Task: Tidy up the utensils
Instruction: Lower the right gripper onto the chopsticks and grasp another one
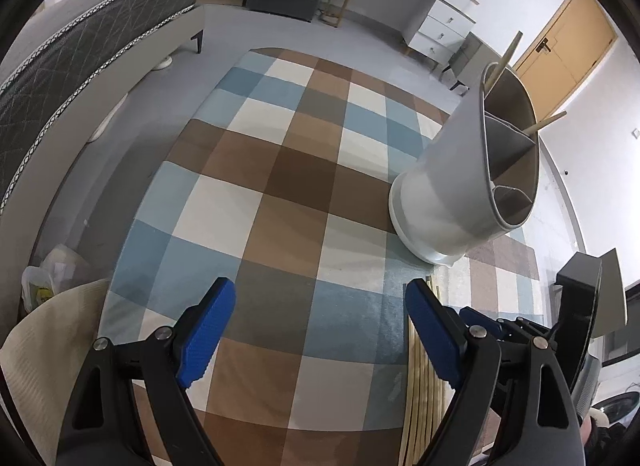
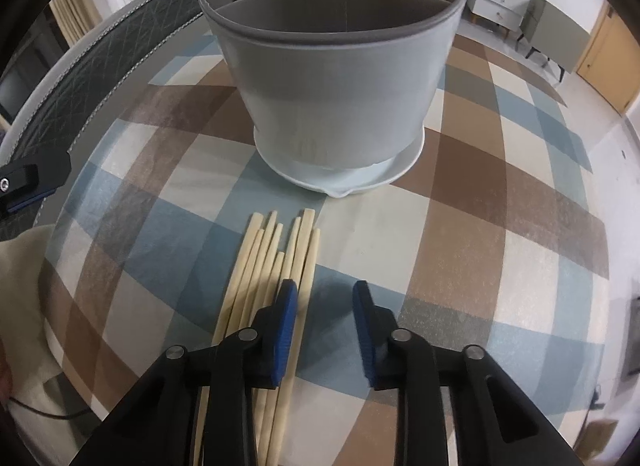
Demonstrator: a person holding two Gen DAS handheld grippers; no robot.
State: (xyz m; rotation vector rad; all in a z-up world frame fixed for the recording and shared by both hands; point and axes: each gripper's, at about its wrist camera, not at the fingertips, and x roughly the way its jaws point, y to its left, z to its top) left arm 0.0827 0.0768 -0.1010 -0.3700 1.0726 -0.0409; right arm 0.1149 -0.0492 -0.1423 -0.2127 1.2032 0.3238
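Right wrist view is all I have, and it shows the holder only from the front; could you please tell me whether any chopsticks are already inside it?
Observer: Yes. The left wrist view shows two chopsticks sticking out of the holder at its far end.
Operator: Thank you. Is the inside divided?
Observer: It is. Partition walls split it into several compartments, and the nearest one looks empty.
Operator: And how does the left gripper stand, please?
Observer: The left gripper is open with nothing between its fingers, over the checked cloth.
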